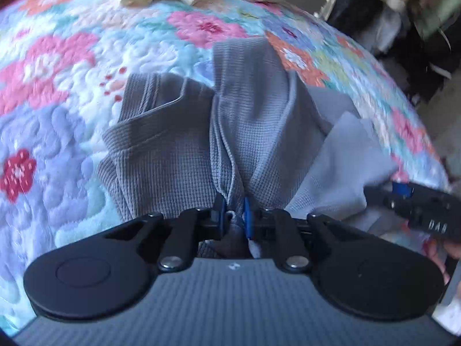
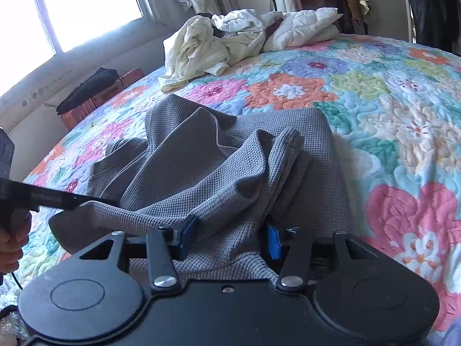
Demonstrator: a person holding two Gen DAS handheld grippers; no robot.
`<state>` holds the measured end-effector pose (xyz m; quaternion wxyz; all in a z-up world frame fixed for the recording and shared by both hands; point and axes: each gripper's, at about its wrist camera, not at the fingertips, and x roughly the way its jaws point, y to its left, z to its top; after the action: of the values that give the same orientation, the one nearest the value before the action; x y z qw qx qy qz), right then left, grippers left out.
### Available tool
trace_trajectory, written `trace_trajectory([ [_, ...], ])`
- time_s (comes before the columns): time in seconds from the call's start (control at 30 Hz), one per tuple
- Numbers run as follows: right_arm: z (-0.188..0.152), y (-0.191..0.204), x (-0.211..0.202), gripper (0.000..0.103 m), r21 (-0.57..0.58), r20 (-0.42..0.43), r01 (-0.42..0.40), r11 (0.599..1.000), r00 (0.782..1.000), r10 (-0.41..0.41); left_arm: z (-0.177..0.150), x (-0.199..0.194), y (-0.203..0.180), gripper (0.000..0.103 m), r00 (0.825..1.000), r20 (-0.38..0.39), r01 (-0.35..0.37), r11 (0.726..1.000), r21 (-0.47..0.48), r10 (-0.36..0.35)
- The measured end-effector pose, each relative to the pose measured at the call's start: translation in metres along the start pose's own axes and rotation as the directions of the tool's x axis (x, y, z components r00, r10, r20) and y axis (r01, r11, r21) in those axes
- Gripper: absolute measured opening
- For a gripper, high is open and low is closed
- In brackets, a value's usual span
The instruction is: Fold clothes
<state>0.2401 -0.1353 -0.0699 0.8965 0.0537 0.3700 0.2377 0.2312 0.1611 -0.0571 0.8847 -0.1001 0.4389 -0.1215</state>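
A grey waffle-knit garment [image 1: 173, 150] lies crumpled on the flowered quilt [image 1: 52, 86], with a paler smooth side [image 1: 340, 167] showing at its right. My left gripper [image 1: 234, 219] is shut, with a bunched fold of the grey cloth pinched between its blue pads. In the right wrist view the same garment [image 2: 201, 158] spreads ahead of my right gripper [image 2: 230, 238]. Its jaws stand well apart with flat cloth lying between the pads [image 2: 187, 230], not squeezed. The left gripper [image 2: 57, 199] enters that view from the left, at the garment's near-left edge.
A heap of cream and white clothes [image 2: 216, 43] and a white pillow [image 2: 305, 26] sit at the far side of the bed. A dark item on a brown box [image 2: 86, 89] stands beside the bed under the window [image 2: 72, 8]. A hand [image 2: 11, 245] holds the left tool.
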Motion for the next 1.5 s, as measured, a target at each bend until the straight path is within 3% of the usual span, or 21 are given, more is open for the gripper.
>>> trace_trajectory([
  [0.03,-0.001,0.001,0.004,0.015,-0.011,-0.001,-0.002,1.0,1.0,0.002,-0.002,-0.008,-0.009,0.011,1.0,0.018,-0.008,0.999,0.05,0.007],
  [0.2,0.004,0.002,-0.011,0.013,-0.005,0.051,-0.041,0.999,0.998,0.041,-0.019,-0.058,-0.011,0.01,0.995,0.098,0.019,0.999,-0.031,-0.016],
  [0.27,0.005,-0.001,-0.009,0.013,0.016,0.044,-0.06,0.998,0.997,0.059,-0.029,-0.05,-0.011,0.011,0.998,0.019,-0.06,0.998,-0.038,0.06],
  [0.37,0.004,0.001,0.001,0.018,0.012,0.014,-0.042,0.999,0.999,0.042,-0.028,-0.025,0.011,0.023,0.994,-0.075,-0.09,0.983,-0.16,0.079],
  [0.47,0.003,0.002,0.001,0.028,0.016,0.017,-0.021,1.0,1.0,0.021,-0.021,-0.032,0.016,0.029,0.996,-0.018,-0.088,0.979,-0.185,0.087],
  [0.53,0.004,-0.003,-0.007,0.046,0.057,0.048,-0.007,0.998,0.999,0.004,-0.019,-0.045,0.014,0.029,0.993,0.057,-0.097,0.981,-0.169,0.108],
  [0.63,0.005,-0.013,-0.026,0.049,0.141,0.117,-0.009,0.99,0.993,-0.007,-0.017,-0.069,0.001,0.031,0.984,0.17,-0.035,0.994,-0.1,0.052],
  [0.67,0.006,-0.016,-0.032,0.049,0.167,0.133,-0.01,0.986,0.991,-0.012,-0.017,-0.072,-0.004,0.038,0.983,0.183,-0.005,0.998,-0.066,0.017],
  [0.8,0.003,-0.03,-0.05,0.053,0.243,0.136,0.01,0.97,0.99,-0.044,-0.017,-0.058,-0.037,0.065,0.991,0.121,0.041,0.997,0.07,-0.049],
  [0.87,0.002,-0.037,-0.056,0.053,0.27,0.108,0.033,0.962,0.992,-0.065,-0.02,-0.041,-0.054,0.077,0.996,0.076,0.029,0.992,0.125,-0.038],
  [1.0,0.0,-0.038,-0.054,0.053,0.236,0.08,0.032,0.971,0.995,-0.052,-0.023,-0.01,-0.083,0.079,0.999,0.027,-0.03,0.972,0.233,0.024],
  [1.1,0.002,-0.028,-0.042,0.053,0.17,0.067,0.019,0.985,0.997,-0.031,-0.025,0.01,-0.102,0.083,0.997,0.002,-0.076,0.939,0.334,0.08],
  [1.13,0.002,-0.025,-0.038,0.053,0.147,0.062,0.015,0.989,0.998,-0.024,-0.024,0.017,-0.104,0.089,0.992,-0.013,-0.117,0.931,0.347,0.129],
  [1.17,0.003,-0.021,-0.034,0.053,0.123,0.056,0.012,0.992,0.998,-0.02,-0.022,0.018,-0.101,0.091,0.992,-0.014,-0.116,0.94,0.321,0.127],
  [1.27,0.003,-0.005,-0.013,0.053,0.017,0.011,0.039,0.999,0.999,-0.039,-0.012,0.011,-0.083,0.086,0.991,0.011,-0.13,0.968,0.213,0.13],
  [1.3,0.002,-0.001,-0.006,0.053,-0.014,-0.005,0.046,0.999,0.999,-0.046,-0.009,0.008,-0.076,0.081,0.989,0.026,-0.15,0.971,0.184,0.147],
  [1.33,0.001,0.002,-0.003,0.052,-0.038,-0.012,0.071,0.997,0.997,-0.072,-0.007,0.006,-0.067,0.067,0.987,0.035,-0.161,0.974,0.159,0.158],
  [1.4,-0.002,0.003,0.001,0.052,-0.055,-0.025,0.102,0.993,0.994,-0.104,-0.003,0.005,-0.05,0.06,0.985,0.033,-0.171,0.981,0.094,0.168],
  [1.47,-0.002,0.001,0.002,0.05,-0.049,-0.038,0.118,0.992,0.992,-0.119,0.0,0.005,-0.037,0.044,0.983,0.027,-0.185,0.982,0.023,0.184],
  [1.5,-0.002,0.0,0.001,0.05,-0.04,-0.041,0.118,0.992,0.992,-0.12,0.001,0.004,-0.033,0.044,0.979,0.027,-0.2,0.98,-0.002,0.2],
])
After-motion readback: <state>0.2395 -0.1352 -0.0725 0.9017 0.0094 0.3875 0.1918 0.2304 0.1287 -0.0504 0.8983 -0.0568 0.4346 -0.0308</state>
